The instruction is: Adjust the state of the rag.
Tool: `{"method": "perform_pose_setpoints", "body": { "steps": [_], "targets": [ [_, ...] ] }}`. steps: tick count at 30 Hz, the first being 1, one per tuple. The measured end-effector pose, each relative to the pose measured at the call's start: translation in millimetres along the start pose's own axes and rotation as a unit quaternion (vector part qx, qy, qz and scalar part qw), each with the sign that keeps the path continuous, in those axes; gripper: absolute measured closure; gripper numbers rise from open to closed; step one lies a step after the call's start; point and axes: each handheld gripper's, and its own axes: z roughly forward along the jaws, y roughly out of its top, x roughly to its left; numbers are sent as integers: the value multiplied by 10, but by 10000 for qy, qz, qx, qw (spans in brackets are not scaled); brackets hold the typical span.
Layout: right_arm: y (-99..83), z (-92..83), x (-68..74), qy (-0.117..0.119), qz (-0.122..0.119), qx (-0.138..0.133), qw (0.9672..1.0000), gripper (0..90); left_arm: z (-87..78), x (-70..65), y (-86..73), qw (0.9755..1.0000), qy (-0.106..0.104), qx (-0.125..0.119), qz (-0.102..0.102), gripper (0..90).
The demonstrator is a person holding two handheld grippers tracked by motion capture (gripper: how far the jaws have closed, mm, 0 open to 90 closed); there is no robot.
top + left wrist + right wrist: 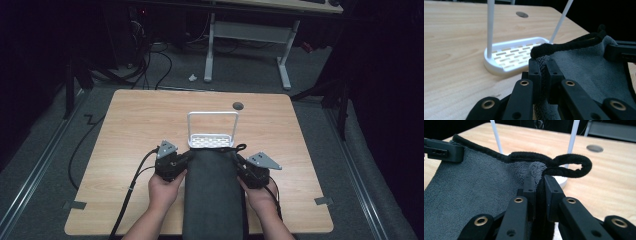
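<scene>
1. High view: grey towel (214, 192) hanging off the near edge of the worktop (130, 125), far hem stretched between the left gripper (186, 158) and the right gripper (239, 161), both clamped on a far corner. White rack (212, 131) right beyond that hem, about mid-worktop. Main worry: swinging forward too low and knocking the light rack over or shoving it toward the far edge. Loads of bare wood left, right and behind the rack, so plenty of room to go up and over.

2. Left gripper view: fingers (534, 68) pinched nearly shut on the towel's (584, 67) thick black hem, only a thin fold between them. Could slip out if tension jumps, since the bite looks to be on the rolled edge rather than deep in the cloth. Rack tray (509, 56) just beside the tips, uprights close ahead. Snag risk there.

3. Right gripper view: fingers (551, 191) also squeezed on the towel (474, 192) at its corner, right by the black hanging loop (571, 166). Loop sticking out toward a rack upright (573, 137), so could hook it and drag the rack along. Open wood off toward the cable hole (594, 148) corner.
</scene>
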Motion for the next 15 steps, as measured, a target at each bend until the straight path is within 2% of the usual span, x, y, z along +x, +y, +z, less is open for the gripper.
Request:
{"method": "perform_pose_setpoints", "body": {
  "steps": [15],
  "targets": [
    [367,-70,24,-98,-90,-286,9995,816,-155,-12,361,9991,-4,-405,132,851]
  ]
}}
